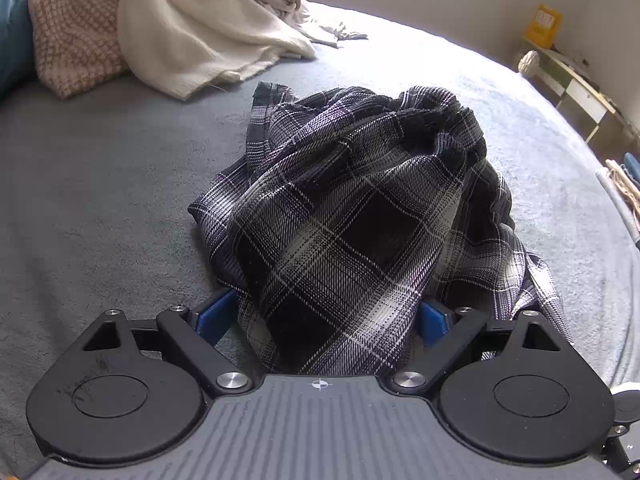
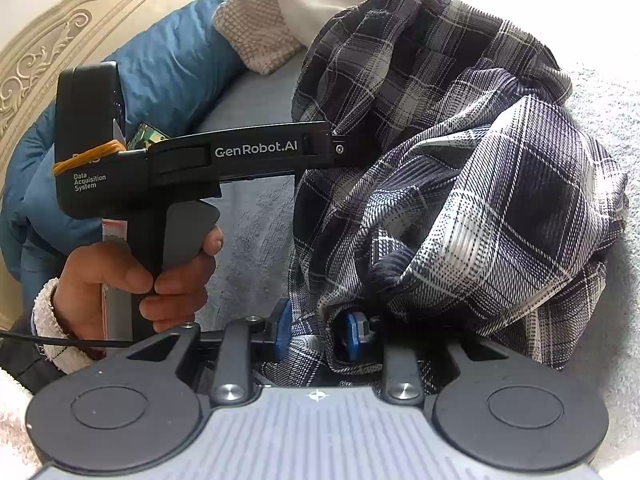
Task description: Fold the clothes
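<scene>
While one plaid garment (image 1: 352, 208) lies bunched on the grey bed (image 1: 100, 200), the left gripper (image 1: 326, 316) tilts down with jaws spread wide around its folds. One hand (image 2: 132, 280) grips that tool's handle; the right gripper (image 2: 318, 334) also tilts down, its jaws partly apart with plaid cloth between them.

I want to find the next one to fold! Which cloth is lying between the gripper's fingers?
The black-and-white plaid garment. It is bunched up right between the left gripper fingers; the cream blanket and checked knit lie far back.

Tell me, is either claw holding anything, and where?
Bunched folds of the plaid garment sit between both claws. The right claw shows a gap at one pad, so no grip; whether the left claw pinches it cannot be told.
</scene>
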`<state>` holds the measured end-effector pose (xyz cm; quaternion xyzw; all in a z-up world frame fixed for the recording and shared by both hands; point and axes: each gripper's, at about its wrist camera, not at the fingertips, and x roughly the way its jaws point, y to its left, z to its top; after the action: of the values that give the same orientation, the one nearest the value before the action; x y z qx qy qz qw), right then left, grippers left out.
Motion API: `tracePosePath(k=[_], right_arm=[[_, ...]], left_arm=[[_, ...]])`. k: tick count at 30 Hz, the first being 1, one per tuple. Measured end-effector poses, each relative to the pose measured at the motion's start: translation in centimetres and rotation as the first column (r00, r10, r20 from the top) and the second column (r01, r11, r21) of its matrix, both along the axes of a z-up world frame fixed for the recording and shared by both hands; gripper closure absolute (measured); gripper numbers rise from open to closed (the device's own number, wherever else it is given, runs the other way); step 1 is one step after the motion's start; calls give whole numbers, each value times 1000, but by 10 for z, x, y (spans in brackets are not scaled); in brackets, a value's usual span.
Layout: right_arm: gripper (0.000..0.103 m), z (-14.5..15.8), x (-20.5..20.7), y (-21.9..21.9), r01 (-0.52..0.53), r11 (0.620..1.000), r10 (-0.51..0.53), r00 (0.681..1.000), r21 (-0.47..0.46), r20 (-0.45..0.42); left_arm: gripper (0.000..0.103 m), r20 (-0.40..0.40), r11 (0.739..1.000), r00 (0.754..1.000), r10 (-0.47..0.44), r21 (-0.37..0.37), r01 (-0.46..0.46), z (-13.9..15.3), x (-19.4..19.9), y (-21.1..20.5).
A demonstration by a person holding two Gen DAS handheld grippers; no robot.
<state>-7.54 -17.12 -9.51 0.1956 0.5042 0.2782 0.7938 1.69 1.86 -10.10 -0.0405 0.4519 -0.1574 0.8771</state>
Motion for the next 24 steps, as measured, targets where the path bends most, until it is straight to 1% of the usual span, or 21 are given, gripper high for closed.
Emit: tracePosePath(k=[8, 24], right_arm=[[71, -2, 3, 5, 1, 1000, -1, 1000, 1, -3], [70, -4, 5, 7, 1, 1000, -1, 1000, 4, -5]], left_arm=[[11, -4, 1000, 1000, 4, -4, -4, -2, -1, 1], [11, -12, 1000, 1000, 7, -2, -7, -2, 1, 1]])
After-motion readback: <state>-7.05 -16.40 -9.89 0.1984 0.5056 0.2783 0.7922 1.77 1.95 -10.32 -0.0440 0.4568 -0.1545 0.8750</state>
